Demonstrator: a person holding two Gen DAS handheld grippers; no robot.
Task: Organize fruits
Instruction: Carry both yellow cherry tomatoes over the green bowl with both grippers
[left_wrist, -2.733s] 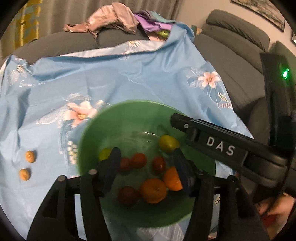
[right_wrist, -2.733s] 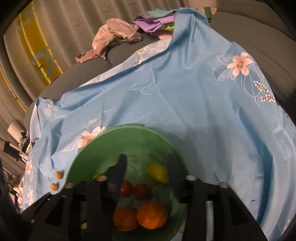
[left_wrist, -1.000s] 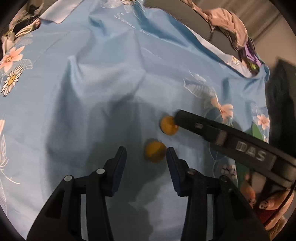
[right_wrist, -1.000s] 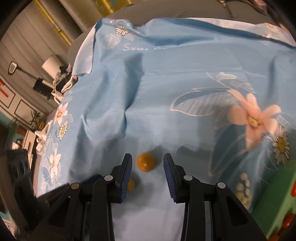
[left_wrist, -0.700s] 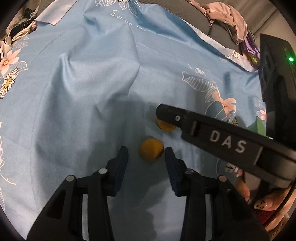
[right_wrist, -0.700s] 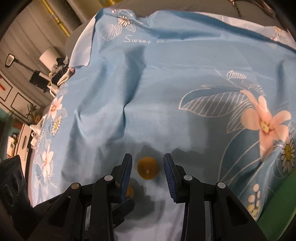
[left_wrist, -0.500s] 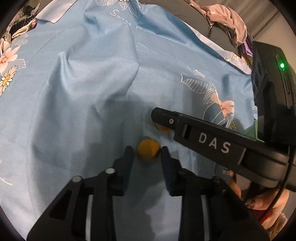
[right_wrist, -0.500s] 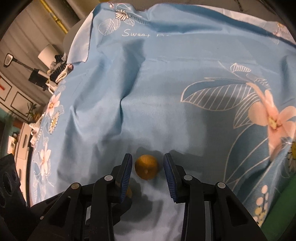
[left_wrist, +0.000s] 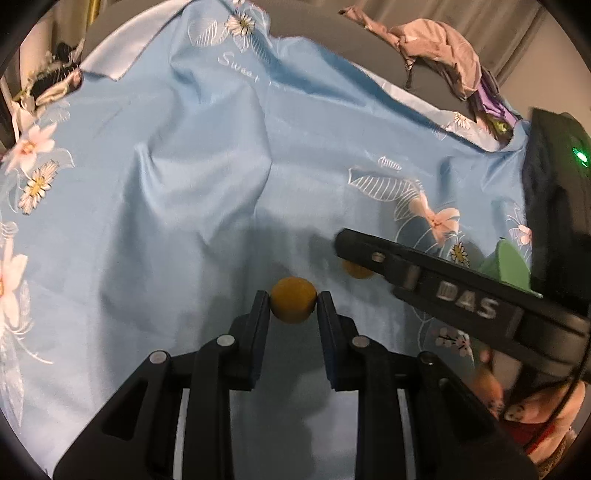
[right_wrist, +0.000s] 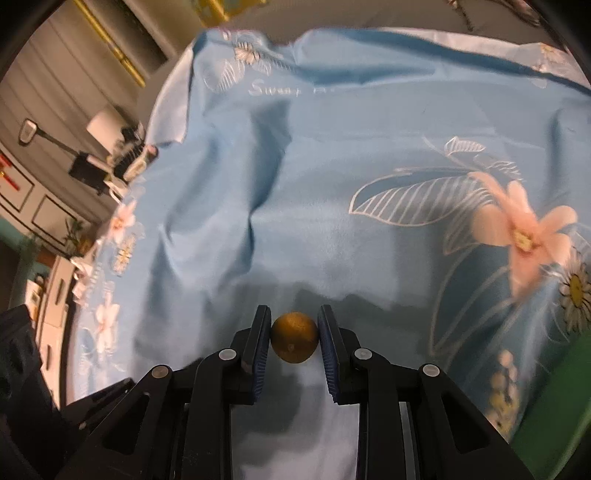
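Note:
Two small orange-yellow fruits lie on the blue flowered cloth (left_wrist: 184, 184). My left gripper (left_wrist: 293, 301) is shut on the nearer fruit (left_wrist: 293, 300), its pads touching both sides. My right gripper (right_wrist: 293, 332) is shut on the other fruit (right_wrist: 294, 338). In the left wrist view that second fruit (left_wrist: 355, 272) shows partly behind the right gripper's black finger (left_wrist: 424, 277). The green bowl (left_wrist: 511, 264) shows only as a rim at the right, and as a green edge in the right wrist view (right_wrist: 557, 413).
The cloth has folds and ridges in its middle (right_wrist: 258, 206). A pile of clothes (left_wrist: 439, 51) lies on the grey sofa behind the cloth. Furniture and a lamp (right_wrist: 103, 125) stand beyond the cloth's left edge.
Both grippers moved from over the bowl to the two small fruits at the left. Each has come down around one fruit and closed from open onto it.

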